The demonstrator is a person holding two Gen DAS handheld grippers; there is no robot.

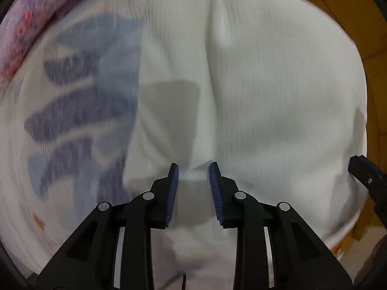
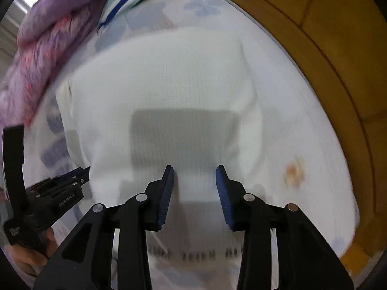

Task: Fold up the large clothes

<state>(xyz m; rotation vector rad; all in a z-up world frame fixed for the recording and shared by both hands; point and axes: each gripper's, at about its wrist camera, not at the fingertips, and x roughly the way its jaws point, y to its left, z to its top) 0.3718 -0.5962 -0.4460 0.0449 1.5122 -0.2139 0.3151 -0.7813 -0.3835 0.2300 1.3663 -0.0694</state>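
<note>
One white garment, folded into a block, lies mid-frame on my bed. Soft, light, limp; its layers will likely slide, so I take the near edge, pinching all layers. Left tool and right tool: both apart, empty.

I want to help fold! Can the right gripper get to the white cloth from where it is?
Probably yes. The right gripper hangs open just above the white cloth, with nothing in between.
</note>
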